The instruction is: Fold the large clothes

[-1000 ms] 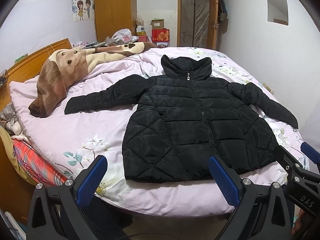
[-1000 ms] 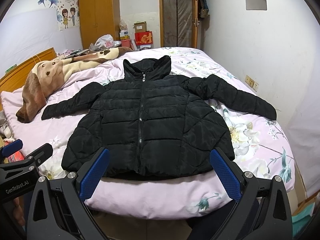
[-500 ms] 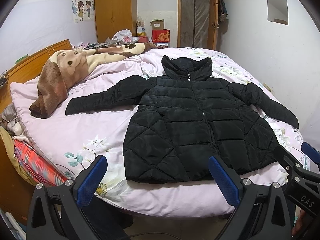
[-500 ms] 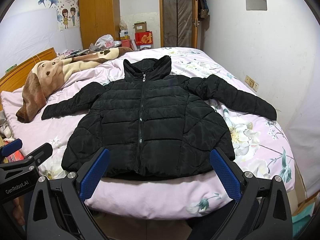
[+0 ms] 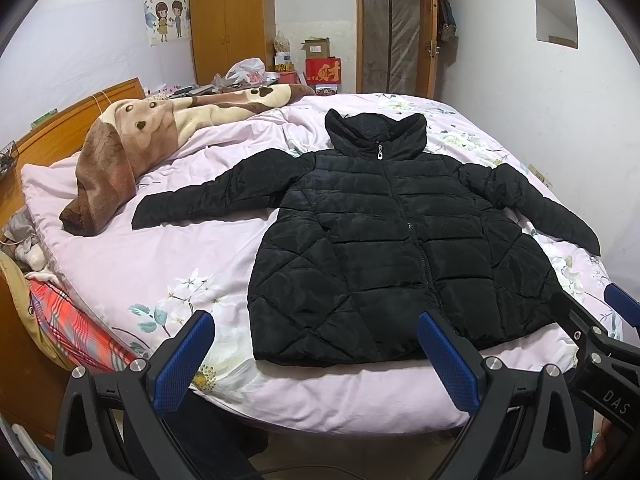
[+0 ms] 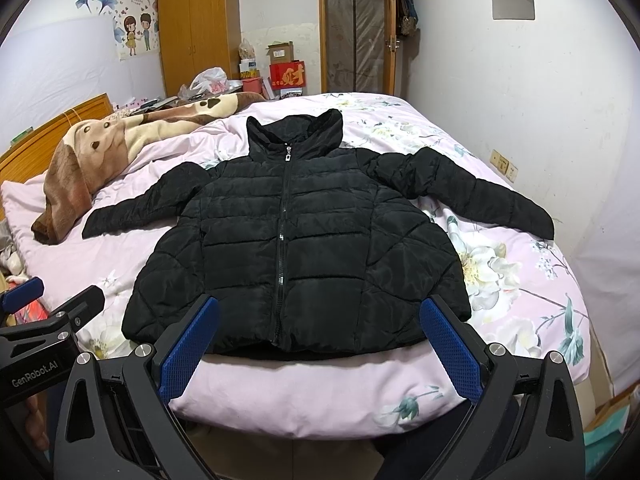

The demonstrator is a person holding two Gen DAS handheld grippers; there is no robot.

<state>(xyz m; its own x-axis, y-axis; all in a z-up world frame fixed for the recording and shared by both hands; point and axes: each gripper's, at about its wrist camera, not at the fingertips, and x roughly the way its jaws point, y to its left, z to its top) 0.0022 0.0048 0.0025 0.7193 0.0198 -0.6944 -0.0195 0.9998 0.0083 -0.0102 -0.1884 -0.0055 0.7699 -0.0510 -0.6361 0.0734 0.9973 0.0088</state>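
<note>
Lying flat on the bed (image 5: 120,264), the black jacket (image 6: 296,248) sits beyond each empty, wide-spread hand-held gripper (image 6: 320,344).

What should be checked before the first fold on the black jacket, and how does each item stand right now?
1. Black jacket lies flat, front up, on the bed: ok.
2. Zipper closed up to the collar: ok.
3. Both sleeves spread out, not tucked under: ok.
4. Left gripper open and holding nothing: ok.
5. Right gripper open and holding nothing: ok.
6. Brown blanket apart from the left sleeve: ok, a gap of sheet shows.
</note>
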